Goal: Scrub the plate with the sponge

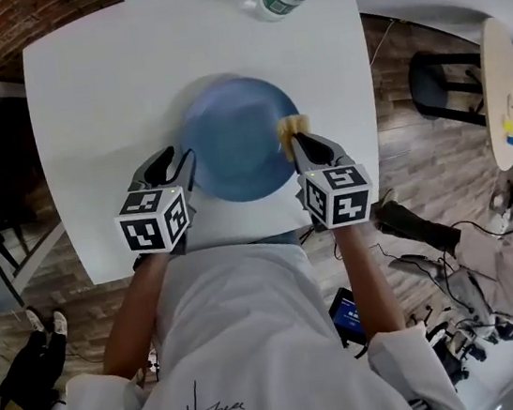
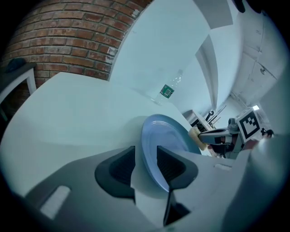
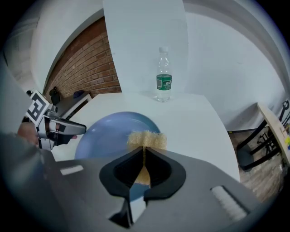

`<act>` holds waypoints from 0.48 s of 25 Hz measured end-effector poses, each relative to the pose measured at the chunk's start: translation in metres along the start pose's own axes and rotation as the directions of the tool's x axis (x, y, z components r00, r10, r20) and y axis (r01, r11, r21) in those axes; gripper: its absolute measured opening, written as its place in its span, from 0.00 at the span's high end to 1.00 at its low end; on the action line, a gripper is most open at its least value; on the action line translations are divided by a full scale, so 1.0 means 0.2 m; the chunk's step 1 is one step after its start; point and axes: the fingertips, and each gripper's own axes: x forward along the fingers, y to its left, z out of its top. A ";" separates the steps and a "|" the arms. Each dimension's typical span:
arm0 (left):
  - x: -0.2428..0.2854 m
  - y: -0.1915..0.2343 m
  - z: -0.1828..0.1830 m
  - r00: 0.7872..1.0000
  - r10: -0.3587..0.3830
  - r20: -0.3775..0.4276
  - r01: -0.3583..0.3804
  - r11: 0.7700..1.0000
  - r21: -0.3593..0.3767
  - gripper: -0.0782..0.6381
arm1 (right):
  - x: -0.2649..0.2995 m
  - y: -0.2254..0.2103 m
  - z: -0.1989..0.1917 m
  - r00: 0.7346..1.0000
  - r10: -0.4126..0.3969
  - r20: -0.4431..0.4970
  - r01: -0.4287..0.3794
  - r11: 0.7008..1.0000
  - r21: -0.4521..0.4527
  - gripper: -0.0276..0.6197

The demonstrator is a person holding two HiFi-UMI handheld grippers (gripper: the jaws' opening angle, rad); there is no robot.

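On the white table sits the blue plate. My left gripper straddles its rim, jaws apart, not gripping. My right gripper is clamped on the sponge at the plate's right edge. Scrubbing seems hardly started; I judge the whole face remains.

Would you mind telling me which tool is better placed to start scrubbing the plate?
Right: the right tool is shut on the sponge at the plate's rim; the left tool is open around the opposite rim.

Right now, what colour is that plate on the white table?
The plate is plain light blue, with no pattern. It shows best in the head view.
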 end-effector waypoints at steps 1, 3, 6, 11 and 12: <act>0.01 0.01 0.01 1.000 0.001 0.000 -0.001 1.000 -0.006 0.67 | 0.02 -0.01 0.00 1.000 -0.011 -0.013 0.011 1.000 -0.007 0.92; 0.03 0.01 0.02 1.000 0.002 -0.003 -0.002 1.000 -0.012 0.68 | 0.05 -0.02 0.01 0.999 -0.029 -0.037 0.028 0.999 -0.025 0.92; 0.03 0.02 0.02 1.000 0.000 -0.012 0.000 1.000 -0.026 0.68 | 0.08 -0.02 0.01 0.997 -0.045 -0.070 0.041 0.998 -0.049 0.92; 0.09 0.02 0.00 0.999 -0.018 -0.035 0.017 0.999 -0.036 0.72 | 0.14 -0.05 0.00 0.991 -0.069 -0.116 0.060 0.995 -0.075 0.92; 0.11 0.02 0.00 0.999 -0.025 -0.040 0.023 0.999 -0.033 0.75 | 0.16 -0.06 0.00 0.989 -0.076 -0.124 0.065 0.994 -0.086 0.92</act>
